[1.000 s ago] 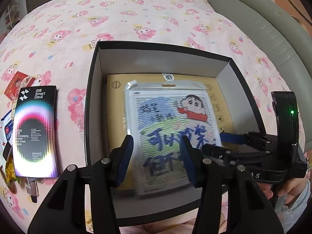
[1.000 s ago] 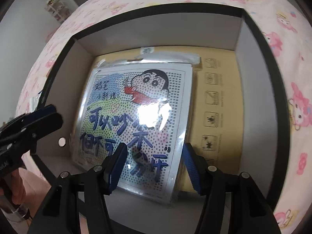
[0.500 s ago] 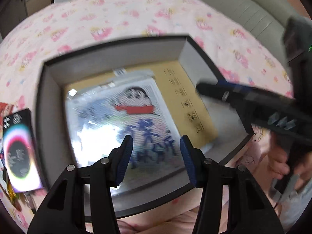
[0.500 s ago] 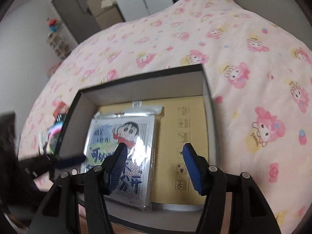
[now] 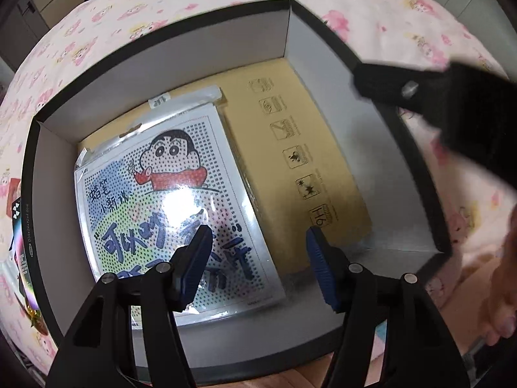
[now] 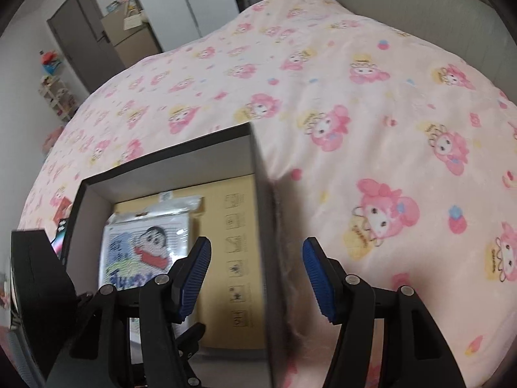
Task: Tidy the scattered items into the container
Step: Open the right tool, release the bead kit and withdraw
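A black box with grey inner walls [image 5: 161, 64] sits on the pink patterned blanket. Inside lie a flat yellow carton [image 5: 307, 148] and, on top of it, a bagged cartoon bead-art sheet [image 5: 168, 200]. My left gripper [image 5: 258, 258] is open and empty, hovering over the box's near half. My right gripper [image 6: 257, 274] is open and empty, straddling the box's right wall [image 6: 263, 226]; the sheet [image 6: 145, 245] and carton [image 6: 232, 258] show to its left. The right gripper body shows blurred in the left wrist view [image 5: 452, 103].
A black screen-protector box with rainbow print [image 5: 21, 245] and small packets [image 5: 13, 187] lie on the blanket left of the box. The blanket [image 6: 371, 129] spreads to the right. A grey sofa [image 6: 420, 3] stands behind, a door and shelves at far left.
Both grippers have pulled back and up from the sheet in the box. The right gripper has swung right, now over the box's right wall. The left view has tilted right.
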`<state>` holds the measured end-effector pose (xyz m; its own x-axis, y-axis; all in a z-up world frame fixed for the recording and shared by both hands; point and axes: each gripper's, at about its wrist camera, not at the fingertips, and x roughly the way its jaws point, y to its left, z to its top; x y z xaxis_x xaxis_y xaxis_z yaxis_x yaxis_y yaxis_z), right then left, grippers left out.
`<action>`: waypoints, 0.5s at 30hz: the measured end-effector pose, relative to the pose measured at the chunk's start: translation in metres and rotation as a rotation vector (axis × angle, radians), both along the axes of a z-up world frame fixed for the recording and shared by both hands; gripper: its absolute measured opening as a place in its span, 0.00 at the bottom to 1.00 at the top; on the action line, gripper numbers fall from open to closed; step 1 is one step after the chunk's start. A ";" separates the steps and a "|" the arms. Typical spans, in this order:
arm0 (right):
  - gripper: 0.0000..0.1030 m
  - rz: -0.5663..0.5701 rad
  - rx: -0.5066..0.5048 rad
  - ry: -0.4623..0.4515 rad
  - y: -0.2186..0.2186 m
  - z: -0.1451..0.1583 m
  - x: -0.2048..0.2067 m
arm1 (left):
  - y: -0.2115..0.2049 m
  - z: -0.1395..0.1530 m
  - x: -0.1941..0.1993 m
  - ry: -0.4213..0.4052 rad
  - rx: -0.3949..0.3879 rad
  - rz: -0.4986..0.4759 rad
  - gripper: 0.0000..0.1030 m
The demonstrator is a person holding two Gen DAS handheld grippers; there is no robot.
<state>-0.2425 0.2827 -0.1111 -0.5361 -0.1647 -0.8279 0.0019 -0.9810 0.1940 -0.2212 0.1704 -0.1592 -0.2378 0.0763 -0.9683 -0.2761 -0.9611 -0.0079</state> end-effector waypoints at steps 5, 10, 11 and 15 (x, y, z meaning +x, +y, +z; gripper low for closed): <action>0.55 -0.018 0.009 -0.001 0.004 -0.003 -0.004 | 0.000 -0.011 -0.005 -0.022 -0.044 0.018 0.60; 0.55 -0.004 -0.012 -0.011 0.003 -0.006 -0.003 | -0.007 -0.019 -0.009 -0.024 -0.111 0.025 0.61; 0.55 -0.002 -0.009 -0.008 0.001 -0.005 -0.001 | -0.008 -0.019 -0.009 -0.026 -0.114 0.021 0.62; 0.55 0.015 -0.001 -0.003 -0.003 -0.003 0.007 | -0.018 -0.021 -0.010 -0.028 -0.135 0.024 0.65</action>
